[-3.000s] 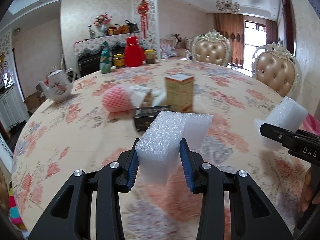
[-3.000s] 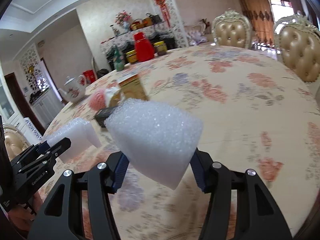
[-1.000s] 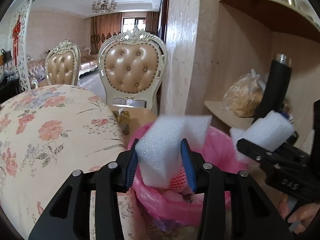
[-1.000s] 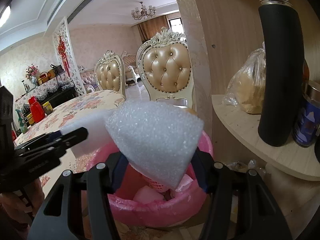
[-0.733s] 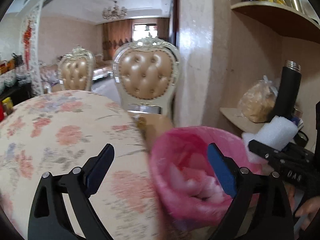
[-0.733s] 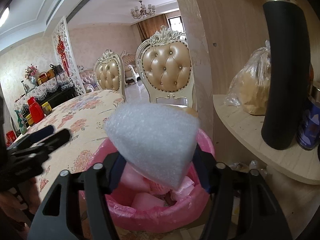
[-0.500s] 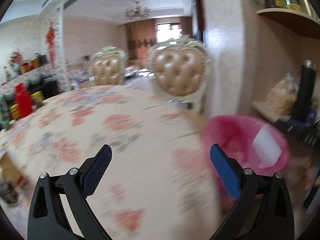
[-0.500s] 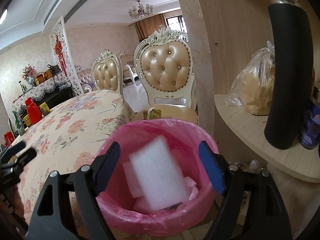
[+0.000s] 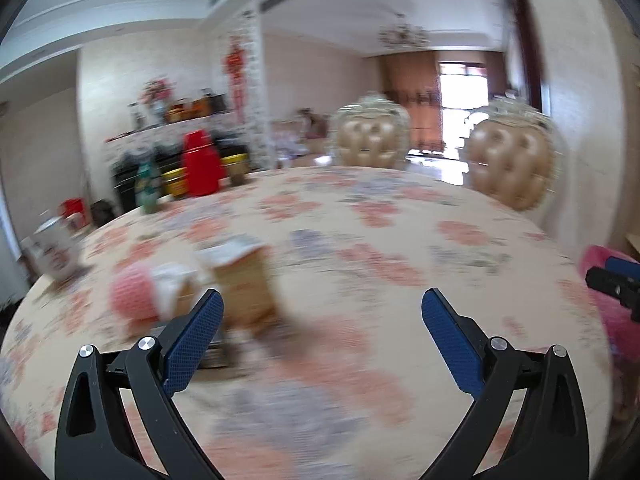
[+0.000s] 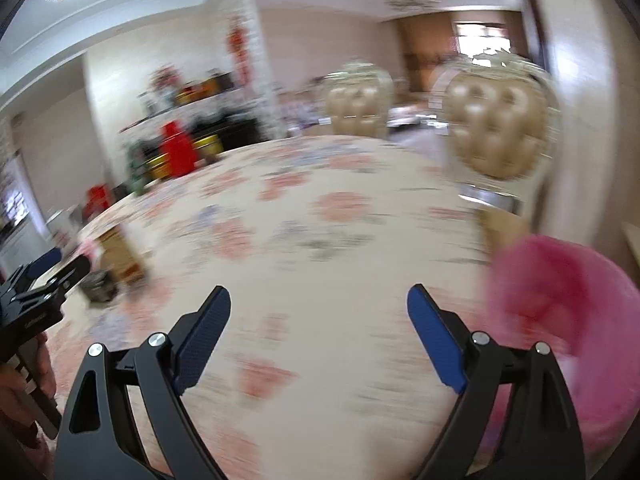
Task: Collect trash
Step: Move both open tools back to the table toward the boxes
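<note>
Both views are blurred by motion. My left gripper (image 9: 322, 320) is open and empty above the floral table (image 9: 360, 248). Ahead and left of it lie a pink foam net (image 9: 134, 296), a white wrapper (image 9: 172, 280), a tan carton (image 9: 246, 284) and a dark box (image 9: 214, 350). My right gripper (image 10: 318, 316) is open and empty over the table (image 10: 320, 216). The pink-lined trash bin (image 10: 568, 316) stands just right of it. The carton (image 10: 122, 256) and dark box (image 10: 98, 286) show far left. The right gripper's tip (image 9: 614, 280) shows at the left view's right edge.
A red jug (image 9: 200, 164), a green bottle (image 9: 146, 188) and jars (image 9: 176, 182) stand at the table's far side, a teapot (image 9: 54, 250) at its left. Two padded chairs (image 9: 508, 168) stand behind the table. The left gripper (image 10: 36, 288) shows at the right view's left edge.
Both grippers opened and dropped their white foam blocks into the pink bin. Both have since swung left, back over the table.
</note>
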`<control>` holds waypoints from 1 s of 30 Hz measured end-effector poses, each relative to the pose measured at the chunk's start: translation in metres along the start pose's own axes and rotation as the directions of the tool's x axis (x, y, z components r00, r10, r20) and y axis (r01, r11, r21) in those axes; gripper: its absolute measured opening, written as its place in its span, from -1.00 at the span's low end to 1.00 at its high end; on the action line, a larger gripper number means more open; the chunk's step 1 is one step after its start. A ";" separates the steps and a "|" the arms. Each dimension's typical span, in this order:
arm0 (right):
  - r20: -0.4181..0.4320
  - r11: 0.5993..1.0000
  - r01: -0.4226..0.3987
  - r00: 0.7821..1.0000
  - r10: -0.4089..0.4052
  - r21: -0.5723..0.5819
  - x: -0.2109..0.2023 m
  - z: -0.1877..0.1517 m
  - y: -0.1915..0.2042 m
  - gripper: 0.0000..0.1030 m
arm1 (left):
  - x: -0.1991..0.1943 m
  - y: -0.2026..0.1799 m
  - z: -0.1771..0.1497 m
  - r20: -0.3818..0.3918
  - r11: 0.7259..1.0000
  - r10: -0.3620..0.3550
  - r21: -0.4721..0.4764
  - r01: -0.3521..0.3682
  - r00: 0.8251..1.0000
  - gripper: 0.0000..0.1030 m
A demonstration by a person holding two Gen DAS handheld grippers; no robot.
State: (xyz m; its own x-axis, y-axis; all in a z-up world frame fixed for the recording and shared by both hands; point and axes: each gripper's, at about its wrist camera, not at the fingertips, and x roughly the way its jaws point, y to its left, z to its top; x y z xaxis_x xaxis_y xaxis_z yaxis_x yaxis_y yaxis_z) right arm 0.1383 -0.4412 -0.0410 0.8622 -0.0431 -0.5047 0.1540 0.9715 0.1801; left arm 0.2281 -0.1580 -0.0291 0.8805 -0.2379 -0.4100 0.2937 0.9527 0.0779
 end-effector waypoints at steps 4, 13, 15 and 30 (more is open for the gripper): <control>-0.038 0.991 -0.100 0.995 0.097 -0.089 0.033 0.009 0.068 0.70 | 0.003 0.062 -0.007 -0.051 0.992 0.099 -0.076 -0.102 0.994 0.84; -0.175 0.957 -0.245 0.960 0.218 -0.155 0.121 0.020 0.190 0.70 | 0.033 0.175 0.001 -0.104 0.906 0.316 -0.263 -0.332 0.943 0.84; -0.199 0.953 -0.249 0.956 0.214 -0.171 0.141 0.022 0.211 0.69 | 0.038 0.190 -0.005 -0.107 0.879 0.347 -0.310 -0.363 0.932 0.84; -0.275 0.938 -0.259 0.942 0.192 -0.230 0.203 0.025 0.268 0.66 | 0.049 0.222 -0.027 -0.161 0.845 0.339 -0.381 -0.375 0.927 0.84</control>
State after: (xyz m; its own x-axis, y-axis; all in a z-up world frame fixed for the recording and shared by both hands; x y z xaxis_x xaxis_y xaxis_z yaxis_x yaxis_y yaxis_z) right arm 0.3664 -0.1955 -0.0745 0.7092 0.2104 -0.6729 -0.1897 0.9762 0.1053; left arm 0.3264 0.0465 -0.0564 0.8557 0.1326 -0.5002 -0.2239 0.9663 -0.1269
